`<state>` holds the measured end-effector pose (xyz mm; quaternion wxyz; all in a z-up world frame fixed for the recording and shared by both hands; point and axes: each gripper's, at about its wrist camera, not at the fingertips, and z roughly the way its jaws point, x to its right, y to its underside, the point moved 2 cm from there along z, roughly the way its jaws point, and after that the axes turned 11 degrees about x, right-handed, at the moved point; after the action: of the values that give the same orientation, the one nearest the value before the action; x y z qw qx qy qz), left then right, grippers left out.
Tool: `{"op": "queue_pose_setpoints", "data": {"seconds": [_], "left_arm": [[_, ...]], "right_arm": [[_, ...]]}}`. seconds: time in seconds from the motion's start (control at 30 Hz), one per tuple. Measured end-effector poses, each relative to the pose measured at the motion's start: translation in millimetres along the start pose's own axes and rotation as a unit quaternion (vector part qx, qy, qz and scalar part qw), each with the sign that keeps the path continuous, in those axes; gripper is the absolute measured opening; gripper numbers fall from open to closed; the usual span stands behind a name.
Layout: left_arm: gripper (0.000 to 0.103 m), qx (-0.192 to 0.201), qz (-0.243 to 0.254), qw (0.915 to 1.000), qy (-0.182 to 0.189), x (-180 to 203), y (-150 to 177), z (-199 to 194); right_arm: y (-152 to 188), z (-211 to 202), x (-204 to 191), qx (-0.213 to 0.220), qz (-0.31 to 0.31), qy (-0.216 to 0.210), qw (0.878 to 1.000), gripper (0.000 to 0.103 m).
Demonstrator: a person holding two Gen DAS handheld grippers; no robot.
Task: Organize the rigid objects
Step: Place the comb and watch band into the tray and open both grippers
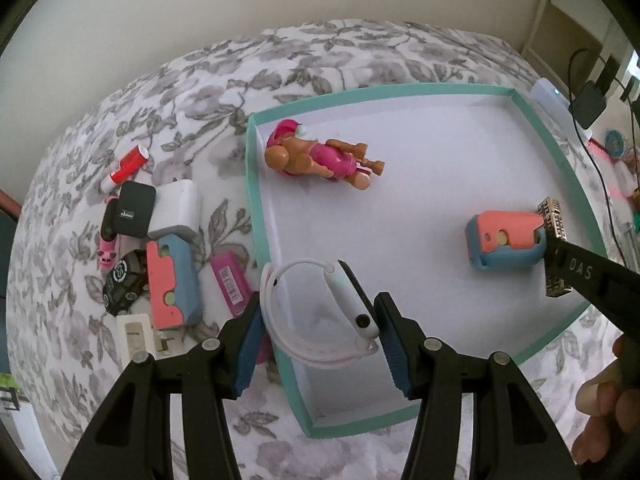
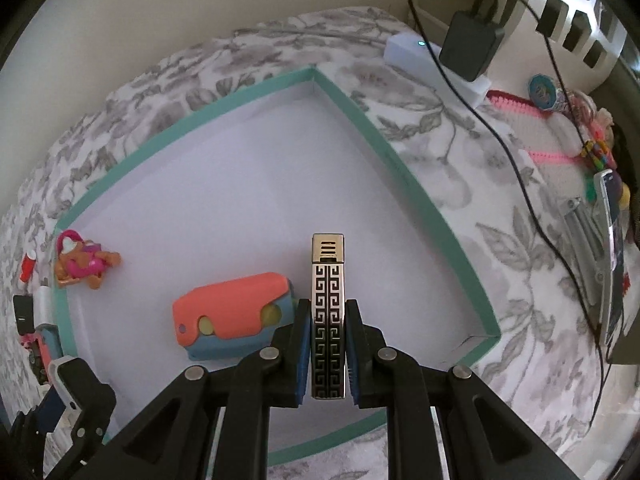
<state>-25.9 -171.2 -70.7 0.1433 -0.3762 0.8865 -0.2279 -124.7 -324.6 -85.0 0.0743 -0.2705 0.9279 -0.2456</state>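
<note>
Lighter (image 2: 328,312), silver with a black Greek-key pattern, clamped between the pads of the right gripper (image 2: 328,344). Long axis in line with the fingers, vented cap end leading, pointing down toward the white floor of the teal-rimmed tray (image 2: 432,204). In the left wrist view, same lighter (image 1: 554,248) seen hanging just beside the coral-and-blue block (image 1: 506,240) already lying in the tray; touching or barely apart, cannot tell.

White smartwatch (image 1: 352,308) with looped band gripped across its body by the left gripper (image 1: 320,332), jaws about half spread, pads pressing on both sides. Held over the tray's near-left corner, part of the band's loop overhanging the rim. Watch face edge-on, band loop lying crosswise to the fingers.

Pink toy figure (image 1: 320,160) lying at the tray's far-left corner, well apart from both grippers.

Judgement: both items over the tray and close to release. Key relation for the right side: open floor lies to the right of the lighter, block to its left, so laying it flat calls for tipping away from the block. For the left: a small shift inward needed to clear the rim.

Loose items outside the tray, left side: second coral-and-blue block (image 1: 172,284), white charger (image 1: 176,208), red tube (image 1: 126,168), not yet sorted.
</note>
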Motion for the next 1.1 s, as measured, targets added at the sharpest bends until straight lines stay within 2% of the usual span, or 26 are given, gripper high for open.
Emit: {"op": "queue_pose_setpoints", "data": {"seconds": [0.47,0.73,0.9,1.03,1.1], "left_arm": [[0.057,0.006,-0.005,0.9999,0.01,-2,-4,-4],[0.057,0.036,-0.047,0.9982,0.011,-23,-15,-20],[0.057,0.041,-0.091,0.9946,-0.028,-55,-19,-25],[0.057,0.031,-0.129,0.9893,-0.061,-83,-16,-24],[0.057,0.021,-0.149,0.986,-0.072,-97,-13,-22]], "right_arm": [[-6,-9,-2,0.012,-0.002,0.004,1.0,0.018],[-15,-33,-9,0.06,-0.02,0.003,0.998,0.019],[-13,-41,-26,0.069,-0.048,-0.014,0.996,0.019],[-6,-41,-46,0.065,-0.078,-0.034,0.994,0.019],[-2,-41,-54,0.065,-0.091,-0.041,0.993,0.029]]}}
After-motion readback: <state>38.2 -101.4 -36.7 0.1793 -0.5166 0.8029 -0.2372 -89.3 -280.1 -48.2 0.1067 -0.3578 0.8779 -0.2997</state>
